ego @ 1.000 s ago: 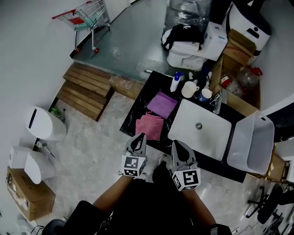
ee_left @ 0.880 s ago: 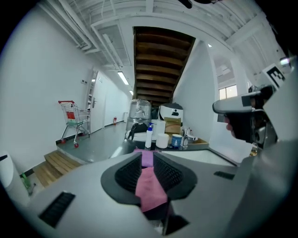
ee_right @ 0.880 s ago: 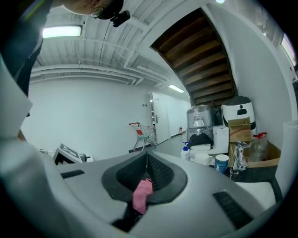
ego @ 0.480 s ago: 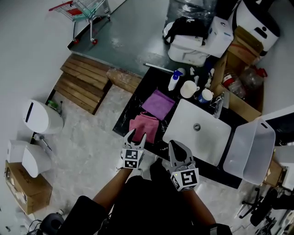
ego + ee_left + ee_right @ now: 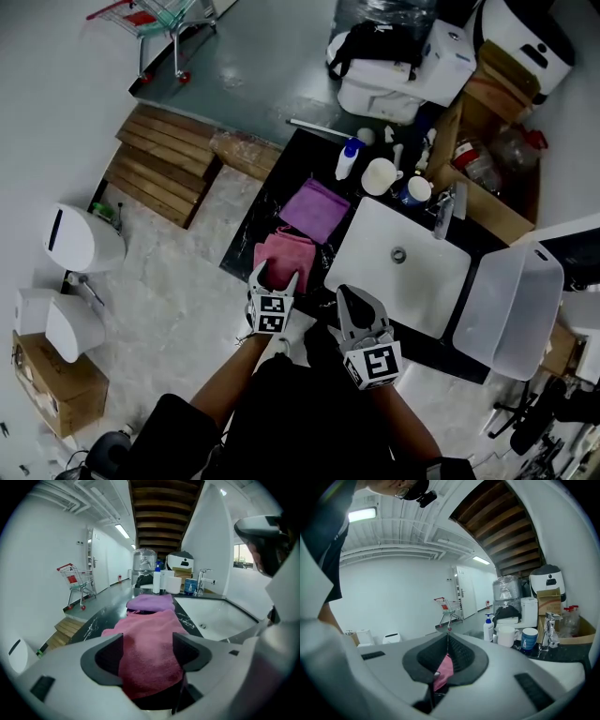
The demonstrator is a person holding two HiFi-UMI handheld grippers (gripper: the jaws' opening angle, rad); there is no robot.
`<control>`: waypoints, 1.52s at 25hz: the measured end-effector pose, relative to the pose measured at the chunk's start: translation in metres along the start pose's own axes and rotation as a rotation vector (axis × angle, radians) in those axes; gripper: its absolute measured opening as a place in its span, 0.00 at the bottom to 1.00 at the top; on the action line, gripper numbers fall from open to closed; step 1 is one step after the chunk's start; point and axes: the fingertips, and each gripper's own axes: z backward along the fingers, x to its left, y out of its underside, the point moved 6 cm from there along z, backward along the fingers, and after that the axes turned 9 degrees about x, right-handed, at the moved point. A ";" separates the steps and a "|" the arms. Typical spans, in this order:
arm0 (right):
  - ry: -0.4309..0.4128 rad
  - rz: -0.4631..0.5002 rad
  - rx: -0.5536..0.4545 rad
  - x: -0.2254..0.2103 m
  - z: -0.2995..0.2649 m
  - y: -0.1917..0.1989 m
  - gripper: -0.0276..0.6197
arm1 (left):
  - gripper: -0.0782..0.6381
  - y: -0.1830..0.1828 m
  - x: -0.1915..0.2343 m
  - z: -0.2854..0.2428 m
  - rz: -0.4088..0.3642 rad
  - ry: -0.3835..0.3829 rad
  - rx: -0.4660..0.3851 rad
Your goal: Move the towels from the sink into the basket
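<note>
- Head view: the left gripper hangs over the near end of the pink towel, which lies on the black counter left of the white sink.
- The purple towel lies just beyond the pink one, touching it. The right gripper sits at the counter's near edge beside the sink. The pale basket stands on the sink's far side.
- Left gripper view: the left gripper has just been spreading its jaws, and they stand wide apart. The pink towel lies between and under them, with neither pad pressing on it. The purple towel lies behind, with the sink at right.
- Right gripper view: the right gripper has its jaws closed tip to tip, clamping nothing. A pink sliver shows through the gap below the tips. A soap bottle, a white mug and a blue cup stand ahead.
</note>
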 end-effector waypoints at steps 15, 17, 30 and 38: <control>0.020 -0.031 -0.022 -0.007 0.005 0.001 0.07 | 0.51 0.000 -0.004 -0.012 0.035 0.015 0.129; 0.026 -0.037 -0.025 -0.006 0.009 0.002 0.07 | 0.42 -0.002 -0.009 -0.012 0.035 0.023 0.144; 0.124 -0.050 -0.029 0.004 0.040 0.017 0.07 | 0.24 -0.002 -0.011 0.009 0.040 0.092 0.095; 0.193 -0.058 -0.040 0.035 0.063 0.021 0.07 | 0.24 -0.009 -0.016 0.056 -0.010 0.128 -0.018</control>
